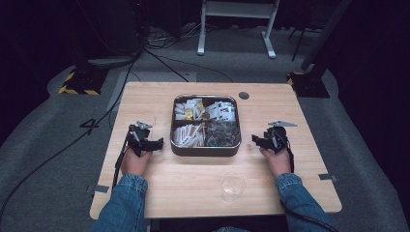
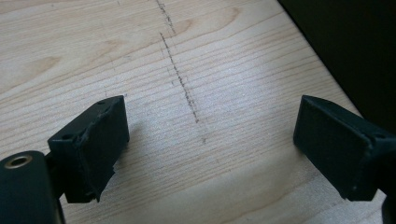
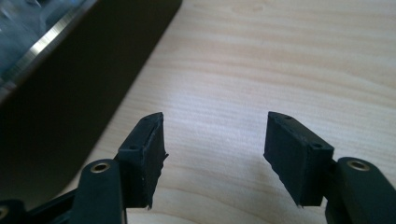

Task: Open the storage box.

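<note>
A person is sitting at a pale wooden worktop [image 1: 159, 193], holding a two-jaw gripper in each hand, with denim sleeves coming in from the near edge.

In the high view, a square metal tray [image 1: 205, 150] is sitting in the middle of the worktop. It is divided into four compartments, each holding small packets (mostly white ones in three, darker ones in the near right). A clear plastic cup [image 1: 232, 186] is standing upright near the front edge, closer to the person than the tray and a little to its right.

The left gripper [image 1: 154, 144] is resting just beside the tray's left wall, its fingers pointing toward the tray. In the left gripper view its fingers [image 2: 95, 147] are standing wide apart over bare wood, with nothing between them and a faint pencilled line running across the worktop ahead.

The right gripper [image 1: 255, 140] is lying just beside the tray's right wall, also pointing inward, and is apart from the cup. In the right gripper view its fingers [image 3: 299, 156] are parted, gripping nothing, with bare wood between them. The tray's dark side wall [image 3: 84, 88] is rising just to the left of the fingers, not touching them as far as can be seen.
</note>
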Available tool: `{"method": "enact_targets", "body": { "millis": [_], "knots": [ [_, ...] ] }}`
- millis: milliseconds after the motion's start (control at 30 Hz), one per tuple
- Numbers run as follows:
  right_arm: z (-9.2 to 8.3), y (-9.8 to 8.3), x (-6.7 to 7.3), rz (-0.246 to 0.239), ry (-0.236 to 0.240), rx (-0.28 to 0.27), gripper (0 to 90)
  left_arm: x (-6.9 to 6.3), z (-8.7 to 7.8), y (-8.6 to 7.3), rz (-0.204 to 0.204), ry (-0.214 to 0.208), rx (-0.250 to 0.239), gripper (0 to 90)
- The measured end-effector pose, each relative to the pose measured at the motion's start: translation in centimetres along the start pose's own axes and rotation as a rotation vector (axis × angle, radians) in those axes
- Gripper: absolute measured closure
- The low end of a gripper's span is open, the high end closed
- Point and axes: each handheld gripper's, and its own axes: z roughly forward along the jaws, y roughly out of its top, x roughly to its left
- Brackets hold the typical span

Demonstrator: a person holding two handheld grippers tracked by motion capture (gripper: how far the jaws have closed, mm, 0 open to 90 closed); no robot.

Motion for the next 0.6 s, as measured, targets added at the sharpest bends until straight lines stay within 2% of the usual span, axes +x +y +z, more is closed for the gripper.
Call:
{"method": "enact_targets", "body": {
  "millis": [367, 400, 600],
  "knots": [
    [-1.7, 3.2, 1.6, 0.003, 0.033, -0.008, 41.1, 0.0, 0.0, 0.0, 0.0, -0.001, 0.0, 10.9],
    [-2.1, 3.9, 2.1, -0.001, 0.041, -0.01, 40.7, 0.0, 0.0, 0.0, 0.002, -0.003, 0.0, 10.9],
    [-2.5, 5.3, 3.2, -0.036, 0.057, -0.007, 40.3, 0.0, 0.0, 0.0, 0.003, -0.004, 0.0, 10.9]
  ]
}}
